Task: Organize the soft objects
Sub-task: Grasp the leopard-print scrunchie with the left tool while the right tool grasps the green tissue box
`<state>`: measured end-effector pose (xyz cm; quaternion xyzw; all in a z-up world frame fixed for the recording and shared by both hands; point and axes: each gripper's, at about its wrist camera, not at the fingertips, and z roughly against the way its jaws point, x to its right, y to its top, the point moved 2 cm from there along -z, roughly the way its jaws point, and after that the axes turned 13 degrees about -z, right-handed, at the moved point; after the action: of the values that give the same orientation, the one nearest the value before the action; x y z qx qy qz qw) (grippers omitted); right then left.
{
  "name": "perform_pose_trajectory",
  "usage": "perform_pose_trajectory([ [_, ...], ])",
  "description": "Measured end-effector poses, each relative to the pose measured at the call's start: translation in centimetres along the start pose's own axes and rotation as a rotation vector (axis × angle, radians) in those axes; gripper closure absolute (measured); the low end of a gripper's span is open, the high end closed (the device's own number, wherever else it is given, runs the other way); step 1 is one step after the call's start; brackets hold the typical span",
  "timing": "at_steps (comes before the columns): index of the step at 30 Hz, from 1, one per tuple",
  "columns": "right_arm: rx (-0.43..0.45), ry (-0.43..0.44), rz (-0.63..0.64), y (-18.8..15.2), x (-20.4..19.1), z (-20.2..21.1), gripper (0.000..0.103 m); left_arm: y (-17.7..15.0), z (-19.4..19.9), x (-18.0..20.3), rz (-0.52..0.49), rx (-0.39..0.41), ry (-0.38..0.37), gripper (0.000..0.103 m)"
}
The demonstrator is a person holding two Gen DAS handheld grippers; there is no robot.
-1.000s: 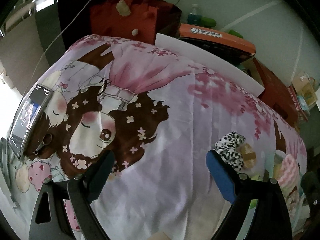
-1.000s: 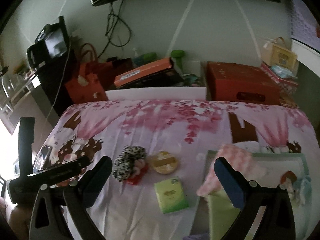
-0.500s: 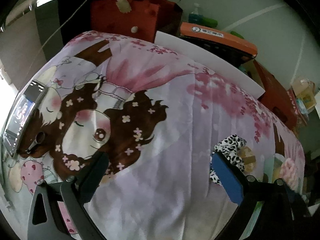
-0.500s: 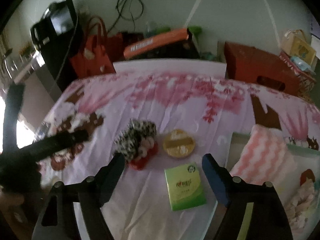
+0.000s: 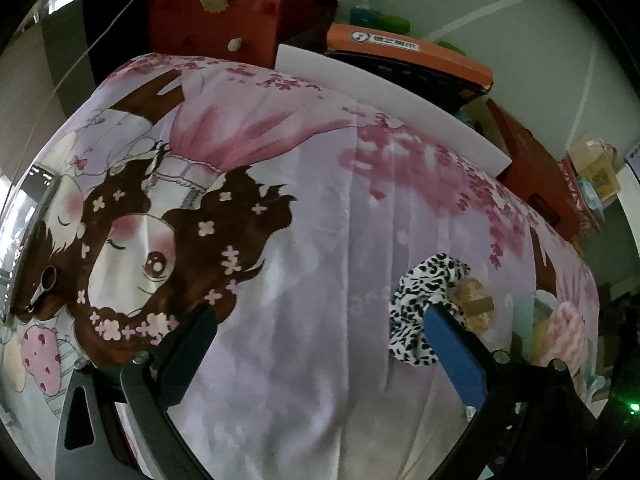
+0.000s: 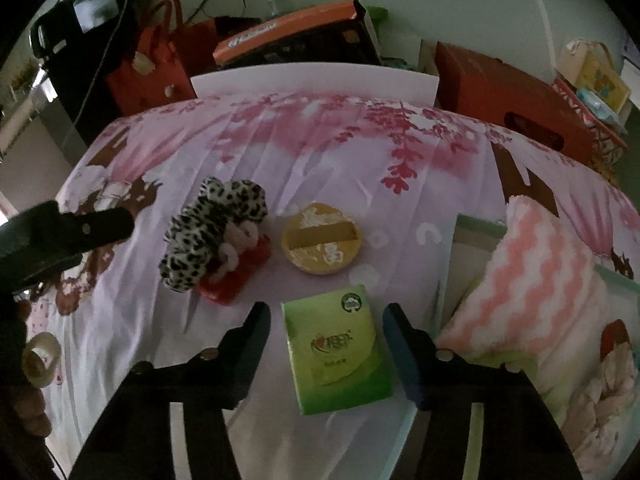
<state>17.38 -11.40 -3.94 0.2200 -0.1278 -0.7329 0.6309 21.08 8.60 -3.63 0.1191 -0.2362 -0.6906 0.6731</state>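
Observation:
A leopard-print soft scrunchie lies on the cartoon bedsheet, on a white fluffy item and a red piece; it also shows in the left wrist view. A green tissue pack lies between the fingers of my open right gripper. A pink-and-white zigzag towel rests on a pillow at the right. My left gripper is open and empty, its right finger just in front of the scrunchie.
A round yellow tin sits beside the scrunchie. A phone lies at the bed's left edge. A red bag, orange box and red box stand behind the bed. A tape roll lies at the lower left.
My right gripper has dropped forward and narrowed around the green tissue pack. My left gripper has shifted right toward the leopard scrunchie.

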Motion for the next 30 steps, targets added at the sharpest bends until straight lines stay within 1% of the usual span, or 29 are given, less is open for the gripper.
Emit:
perform_pose_trajectory([
  [5,-0.021,-0.009,-0.006,-0.1,0.3,-0.5,0.044,0.2,-0.1,0.9,-0.027,0.005,-0.012,0.0],
  [12,-0.06,-0.014,-0.009,-0.5,0.5,-1.4,0.049,0.2,-0.5,2.4,-0.052,0.009,-0.068,0.001],
  [25,-0.061,-0.002,-0.016,-0.6,0.7,-1.4,0.05,0.2,-1.8,4.4,-0.078,0.001,-0.158,0.002],
  [27,-0.06,0.002,-0.019,-0.6,0.8,-1.4,0.05,0.2,-1.9,4.8,-0.089,0.0,-0.157,0.008],
  [29,-0.06,0.005,-0.021,-0.7,0.8,-1.4,0.05,0.1,-2.2,5.0,-0.095,-0.01,-0.161,0.024],
  [30,-0.059,0.007,-0.022,-0.7,0.8,-1.4,0.05,0.1,-2.4,5.1,-0.095,-0.017,-0.165,0.028],
])
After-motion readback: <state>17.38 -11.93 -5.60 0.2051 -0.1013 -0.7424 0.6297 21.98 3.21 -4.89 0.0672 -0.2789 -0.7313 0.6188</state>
